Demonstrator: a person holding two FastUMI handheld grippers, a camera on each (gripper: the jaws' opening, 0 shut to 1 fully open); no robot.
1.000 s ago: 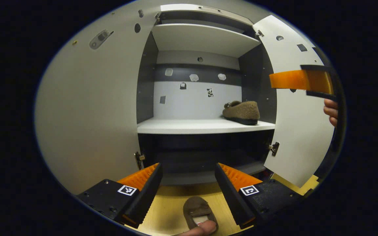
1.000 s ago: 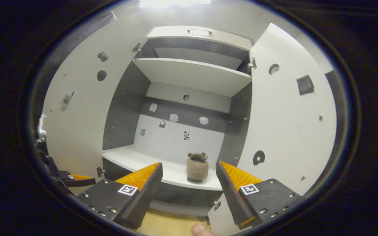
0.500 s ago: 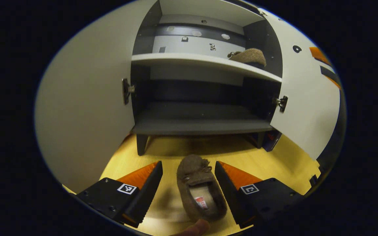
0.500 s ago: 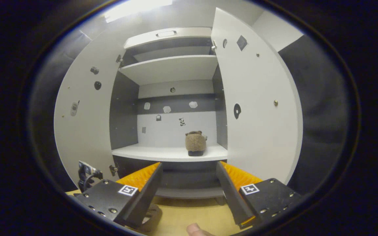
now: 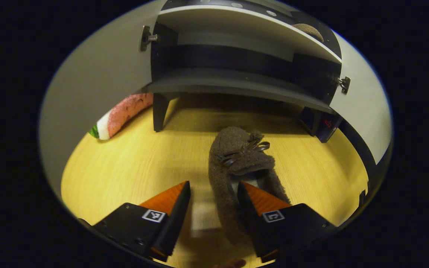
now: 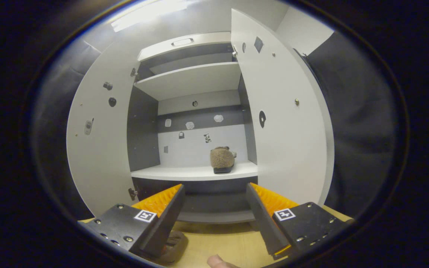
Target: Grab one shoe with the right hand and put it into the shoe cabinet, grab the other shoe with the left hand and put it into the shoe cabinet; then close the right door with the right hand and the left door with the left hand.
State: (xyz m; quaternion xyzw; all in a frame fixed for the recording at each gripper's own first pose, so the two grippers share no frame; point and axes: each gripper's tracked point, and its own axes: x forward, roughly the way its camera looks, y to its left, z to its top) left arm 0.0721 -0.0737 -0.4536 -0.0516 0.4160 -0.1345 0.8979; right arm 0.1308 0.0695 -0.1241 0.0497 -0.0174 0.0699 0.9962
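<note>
A brown fuzzy slipper (image 5: 237,160) with a small bow lies on the wooden floor in front of the shoe cabinet (image 5: 237,83). My left gripper (image 5: 213,190) is low over it and open. One finger is inside the slipper's opening and the other is outside its left wall. In the right gripper view the second slipper (image 6: 222,158) stands on the white middle shelf (image 6: 196,173), toward the right. My right gripper (image 6: 214,195) hangs open and holds nothing, in front of the cabinet. The floor slipper (image 6: 173,243) peeks out behind its left finger.
Both cabinet doors stand wide open: the left door (image 6: 99,149) and the right door (image 6: 289,130). The cabinet rests on dark legs (image 5: 158,111) above the wooden floor (image 5: 125,163). A dark box (image 5: 326,126) sits by the right leg. A person's fingertip (image 6: 218,262) shows at the bottom.
My left gripper has tipped down and dropped to the floor slipper, and its fingers now straddle the slipper's side wall and stand slightly closer together. The right gripper has drawn back a little.
</note>
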